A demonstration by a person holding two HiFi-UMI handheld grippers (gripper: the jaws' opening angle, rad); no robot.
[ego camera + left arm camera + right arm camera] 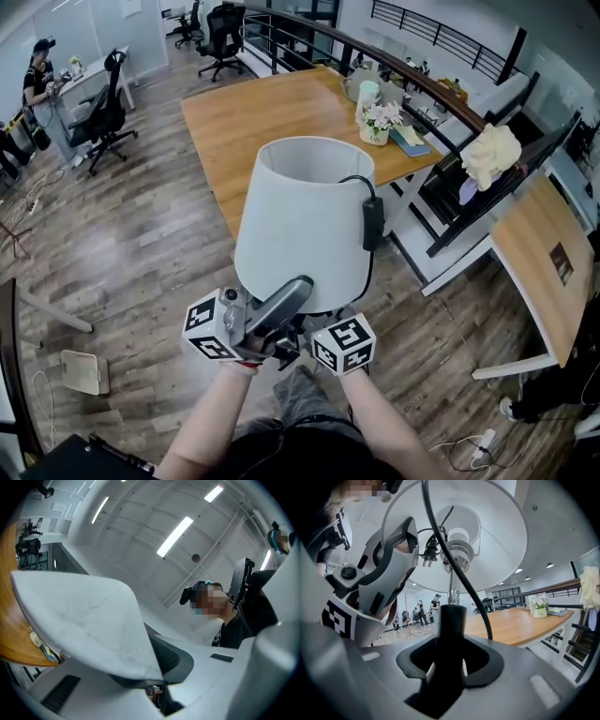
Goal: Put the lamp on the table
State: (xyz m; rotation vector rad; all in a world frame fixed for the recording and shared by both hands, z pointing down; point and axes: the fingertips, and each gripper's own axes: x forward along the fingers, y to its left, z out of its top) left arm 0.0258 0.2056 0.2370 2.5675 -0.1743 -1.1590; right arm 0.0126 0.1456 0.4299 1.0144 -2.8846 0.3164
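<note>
Bright, even indoor light fills all three views. In the left gripper view, ceiling strip lights between 11 and 1 o'clock burn out to plain white. The worktop and floor carry a soft sheen and faint shadows. The pale shade of the lamp looks evenly lit. Fisheye bending curves every edge, the corners go black, and the nearest surfaces are blurred.

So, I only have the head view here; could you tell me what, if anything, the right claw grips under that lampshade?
Observer: The right claw is closed on the lamp's black stem, below the lampshade.
Operator: Thank you, and the left claw?
Observer: The lampshade's lower rim runs between its jaws, which look closed on it.
Operator: And the plug?
Observer: It dangles inside the lampshade, beside the bulb socket.
</note>
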